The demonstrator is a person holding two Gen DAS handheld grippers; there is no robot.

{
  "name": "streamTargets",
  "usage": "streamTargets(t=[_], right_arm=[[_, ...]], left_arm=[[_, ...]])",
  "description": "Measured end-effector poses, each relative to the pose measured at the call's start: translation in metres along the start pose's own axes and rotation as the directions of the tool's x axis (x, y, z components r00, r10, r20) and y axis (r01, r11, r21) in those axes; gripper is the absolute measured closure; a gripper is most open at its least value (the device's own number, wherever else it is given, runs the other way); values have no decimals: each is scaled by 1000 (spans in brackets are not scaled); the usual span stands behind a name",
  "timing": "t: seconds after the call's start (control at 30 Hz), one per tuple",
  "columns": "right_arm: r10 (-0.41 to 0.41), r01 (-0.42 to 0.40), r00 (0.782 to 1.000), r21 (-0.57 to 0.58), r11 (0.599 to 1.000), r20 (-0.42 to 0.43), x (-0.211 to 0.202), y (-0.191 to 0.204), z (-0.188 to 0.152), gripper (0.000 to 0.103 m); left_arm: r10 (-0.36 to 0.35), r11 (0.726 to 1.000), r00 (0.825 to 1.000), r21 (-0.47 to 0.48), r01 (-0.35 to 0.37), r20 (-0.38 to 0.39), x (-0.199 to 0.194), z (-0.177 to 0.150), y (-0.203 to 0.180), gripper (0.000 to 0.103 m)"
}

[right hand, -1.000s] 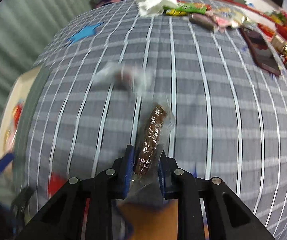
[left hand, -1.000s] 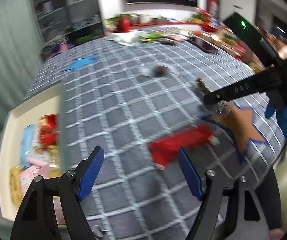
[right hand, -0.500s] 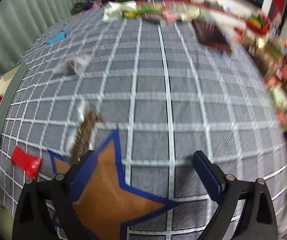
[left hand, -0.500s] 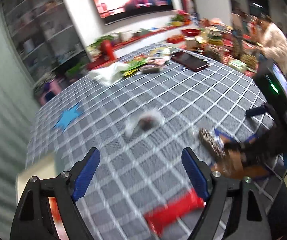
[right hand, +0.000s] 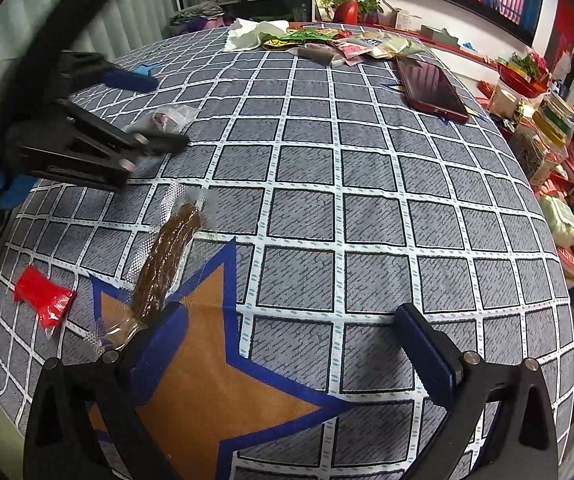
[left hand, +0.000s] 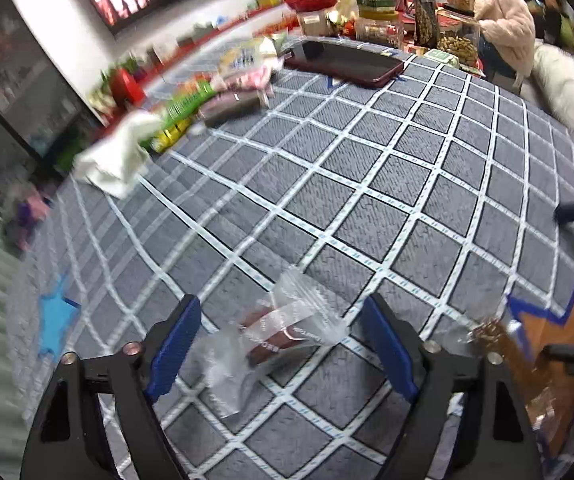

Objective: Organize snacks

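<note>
Left gripper is spread wide with nothing in it, hovering low over a clear-wrapped snack with a reddish-brown piece inside. That wrapper lies flat on the grey checked tablecloth, right between the two blue pads, and neither pad touches it.

Right gripper is also wide open and empty, sitting over the orange star patch. A long brown snack stick in its own clear sleeve lies on the cloth, its near end on a point of the star and right up against the left blue finger pad. I can't tell if it's actually touching. A small red packet sits near the table edge to the left of it.

Far side of the table has a loose pile of snack packets next to a white crumpled tissue, plus a dark red phone lying flat just beside the pile.
</note>
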State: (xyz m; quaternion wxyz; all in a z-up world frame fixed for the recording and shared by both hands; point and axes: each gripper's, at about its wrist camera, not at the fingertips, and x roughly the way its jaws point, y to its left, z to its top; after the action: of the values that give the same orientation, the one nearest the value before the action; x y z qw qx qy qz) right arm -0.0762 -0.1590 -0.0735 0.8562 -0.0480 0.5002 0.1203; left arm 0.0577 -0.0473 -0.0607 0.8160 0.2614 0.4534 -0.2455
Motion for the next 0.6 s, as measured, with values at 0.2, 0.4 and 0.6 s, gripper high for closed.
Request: streamTargets(t=[0.2, 0.4, 0.6], right_arm=[[-5, 5, 1000, -9, 1000, 13, -1, 0, -2, 0], [-6, 6, 1000, -13, 1000, 18, -2, 0, -3, 0], [-41, 41, 999, 41, 998, 20, 0, 0, 0, 0]], left_arm=[[-51, 992, 999, -116, 49, -18, -12, -18, 1, 66], [98, 917, 990, -378, -128, -98, -46, -85, 7, 66], [236, 720, 966, -649, -246, -104, -76, -156, 4, 32]])
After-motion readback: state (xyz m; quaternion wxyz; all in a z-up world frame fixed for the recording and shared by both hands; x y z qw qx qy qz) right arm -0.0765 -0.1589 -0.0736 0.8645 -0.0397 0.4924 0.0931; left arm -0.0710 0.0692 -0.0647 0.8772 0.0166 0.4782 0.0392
